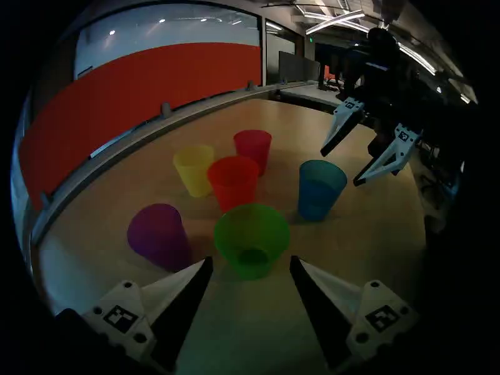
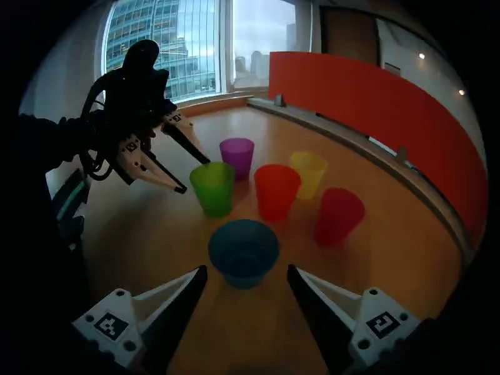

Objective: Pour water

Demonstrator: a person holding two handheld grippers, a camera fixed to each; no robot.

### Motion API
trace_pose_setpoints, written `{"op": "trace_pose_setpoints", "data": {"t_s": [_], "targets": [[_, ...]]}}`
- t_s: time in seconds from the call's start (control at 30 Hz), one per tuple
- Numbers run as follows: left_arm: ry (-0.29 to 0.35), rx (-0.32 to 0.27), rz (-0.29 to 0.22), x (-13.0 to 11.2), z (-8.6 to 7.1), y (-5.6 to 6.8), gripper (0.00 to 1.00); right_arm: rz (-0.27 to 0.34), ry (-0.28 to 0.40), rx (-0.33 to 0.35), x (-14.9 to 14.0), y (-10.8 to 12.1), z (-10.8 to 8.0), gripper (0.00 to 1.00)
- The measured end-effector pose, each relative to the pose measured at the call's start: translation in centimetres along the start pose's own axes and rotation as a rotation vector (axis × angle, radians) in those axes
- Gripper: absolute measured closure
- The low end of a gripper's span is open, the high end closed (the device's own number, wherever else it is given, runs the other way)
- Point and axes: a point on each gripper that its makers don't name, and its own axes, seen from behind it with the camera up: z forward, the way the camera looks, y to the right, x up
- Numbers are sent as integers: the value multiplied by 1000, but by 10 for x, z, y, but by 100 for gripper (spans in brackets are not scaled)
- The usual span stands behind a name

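Observation:
Several plastic cups stand upright in a cluster on a wooden table [image 1: 375,231]. My left gripper [image 1: 250,259] is open, its fingertips level with the near side of the green cup [image 1: 252,239] without touching it. Behind the green cup stand the purple [image 1: 159,236], yellow [image 1: 194,169], orange [image 1: 234,182], red [image 1: 253,149] and blue [image 1: 320,189] cups. My right gripper [image 2: 247,269] is open too, with the blue cup [image 2: 244,252] just ahead of its tips. The green cup [image 2: 213,187] stands by the far left gripper [image 2: 195,175]. The far right gripper [image 1: 340,169] hovers open beside the blue cup.
A red partition [image 1: 125,100] and a grey rail [image 1: 144,131] run along the table's far edge. Large windows [image 2: 187,50] lie behind the left gripper and the dark sleeve [image 2: 50,144] holding it. Bare tabletop [image 2: 400,262] surrounds the cups.

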Motion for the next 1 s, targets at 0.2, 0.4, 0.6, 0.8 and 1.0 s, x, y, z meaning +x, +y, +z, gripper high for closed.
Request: {"op": "trace_pose_setpoints", "data": {"t_s": [0.2, 0.4, 0.6, 0.8, 1.0], "targets": [[-6, -10, -2, 0, 9, 1, 8, 0, -12, 0, -3, 0, 8, 1], [-16, -6, -1, 0, 16, -2, 8, 4, -15, 0, -3, 2, 16, 1], [-19, -9, -4, 1, 24, -2, 8, -4, -13, 7, -2, 1, 26, 1], [-18, -17, -2, 5, 29, 0, 9, -7, -11, 18, 1, -2, 36, 1], [-17, -15, -2, 7, 33, 0, 8, -7, -6, 21, 4, -2, 38, 1]]}}
